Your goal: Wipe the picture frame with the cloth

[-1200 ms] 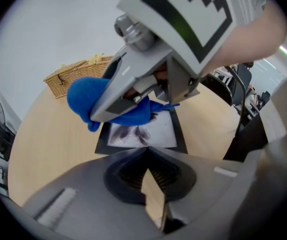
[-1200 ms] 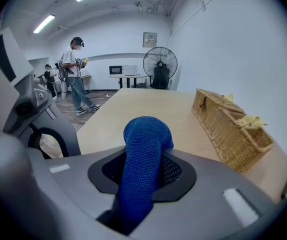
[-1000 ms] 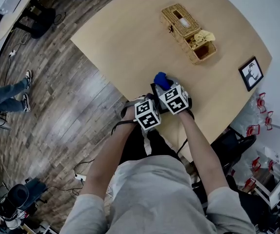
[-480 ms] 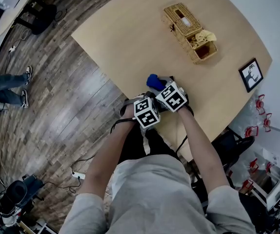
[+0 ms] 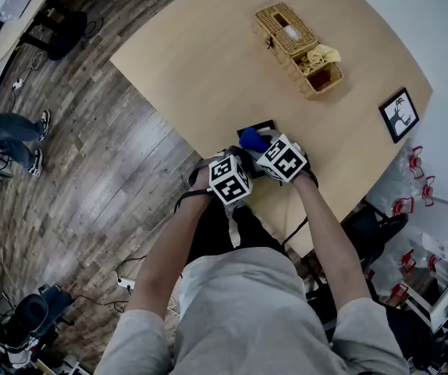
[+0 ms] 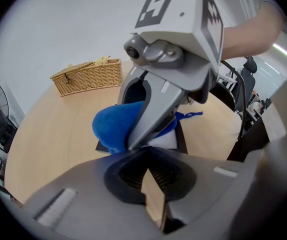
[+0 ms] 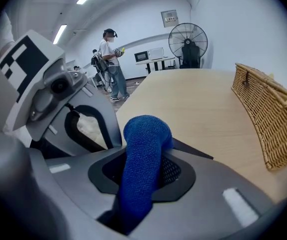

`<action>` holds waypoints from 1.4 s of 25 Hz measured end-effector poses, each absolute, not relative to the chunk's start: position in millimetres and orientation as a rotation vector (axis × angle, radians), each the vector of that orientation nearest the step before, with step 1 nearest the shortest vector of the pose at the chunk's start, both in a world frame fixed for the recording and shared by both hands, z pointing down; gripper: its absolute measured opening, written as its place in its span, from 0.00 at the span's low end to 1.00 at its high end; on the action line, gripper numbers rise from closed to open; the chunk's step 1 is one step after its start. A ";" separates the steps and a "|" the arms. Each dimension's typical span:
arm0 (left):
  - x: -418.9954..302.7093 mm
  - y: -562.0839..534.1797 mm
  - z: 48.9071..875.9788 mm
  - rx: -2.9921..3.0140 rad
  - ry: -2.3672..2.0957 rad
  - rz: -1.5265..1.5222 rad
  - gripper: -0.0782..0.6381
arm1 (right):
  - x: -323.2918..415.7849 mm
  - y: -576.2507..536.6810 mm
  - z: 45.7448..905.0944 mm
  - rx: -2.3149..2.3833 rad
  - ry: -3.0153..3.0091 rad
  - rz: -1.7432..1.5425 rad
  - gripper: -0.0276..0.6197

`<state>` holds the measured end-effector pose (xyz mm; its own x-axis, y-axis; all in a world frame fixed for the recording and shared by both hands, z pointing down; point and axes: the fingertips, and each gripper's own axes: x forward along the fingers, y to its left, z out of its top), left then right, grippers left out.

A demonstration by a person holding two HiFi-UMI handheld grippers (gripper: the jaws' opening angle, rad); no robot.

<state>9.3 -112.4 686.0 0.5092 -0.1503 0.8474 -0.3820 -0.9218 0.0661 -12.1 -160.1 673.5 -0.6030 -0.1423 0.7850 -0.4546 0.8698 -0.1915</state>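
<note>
At the table's near edge, the picture frame lies flat, face up for rubbing. The right gripper clamps the bunched blue cloth over it. The left gripper, jaws nearly together and seemingly empty, sits alongside, probably to steady the frame.

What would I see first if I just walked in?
The bright blue cloth, pinched in the right gripper by a black picture frame at the table's near edge. Farther out sits a wicker basket with something yellow inside.
</note>
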 end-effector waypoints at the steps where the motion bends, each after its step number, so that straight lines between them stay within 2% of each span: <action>1: 8.8 -112.5 685.5 2.508 -0.453 1.371 0.18 | -8.8 -155.9 672.9 0.419 -2.191 0.472 0.21; 13: 9.7 -113.5 686.1 2.505 -0.454 1.372 0.18 | 14.9 -123.6 675.3 0.655 -2.166 0.611 0.21; 35: 7.7 -113.8 685.7 2.460 -0.484 1.357 0.18 | 6.5 -75.6 677.5 0.614 -2.189 0.506 0.21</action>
<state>7.7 -113.8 685.7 0.4999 -0.1502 0.8530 -0.4236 -0.9014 0.0896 6.5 -75.6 677.5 -0.5706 -0.2602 0.7789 -0.5755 0.8033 -0.1533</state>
